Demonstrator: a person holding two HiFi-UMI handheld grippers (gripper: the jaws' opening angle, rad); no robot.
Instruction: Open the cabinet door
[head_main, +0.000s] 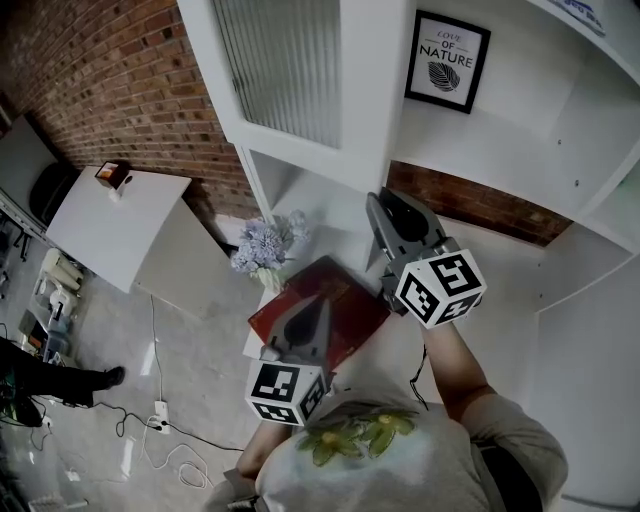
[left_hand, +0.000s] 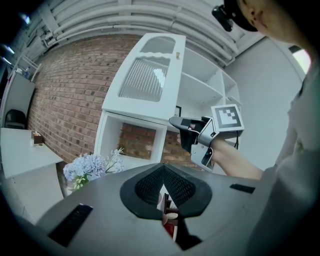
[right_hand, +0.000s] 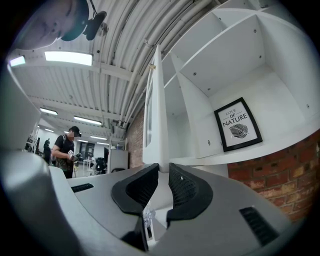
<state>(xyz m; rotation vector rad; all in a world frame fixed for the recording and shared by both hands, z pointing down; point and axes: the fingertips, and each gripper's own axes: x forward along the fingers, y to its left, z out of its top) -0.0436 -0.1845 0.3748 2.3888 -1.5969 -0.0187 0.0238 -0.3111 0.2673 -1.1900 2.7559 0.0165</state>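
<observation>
— Got far with the white cabinet door with the ribbed glass pane (head_main: 285, 70)?

— Mostly done, by the look of it. Stood well out from the tall white shelf cabinet (head_main: 500, 140), turned edge-on in the right gripper view, with the open shelves and the black-framed leaf print (head_main: 447, 60) bared behind.

— And held by what?

— By the right tool (right_hand: 163, 172), seemingly. Clamped on the door's lower free edge, with one dark ribbed pad on each side. Hard to swear to a firm bite from that angle, but looked gripped rather than merely near.

— Anything in the left tool (left_hand: 163, 169)?

— Nothing. Shut tip to tip, with no object between. Hung low and idle over the dark red flat box (head_main: 330, 300), near the bunch of pale blue flowers (head_main: 262, 245), well apart from the door.

— And left to do?

— Little, judging from that. Perhaps a last pull to full swing, if wanted wider, then releasing the edge and drawing clear. Could not judge the hinge travel left.
</observation>
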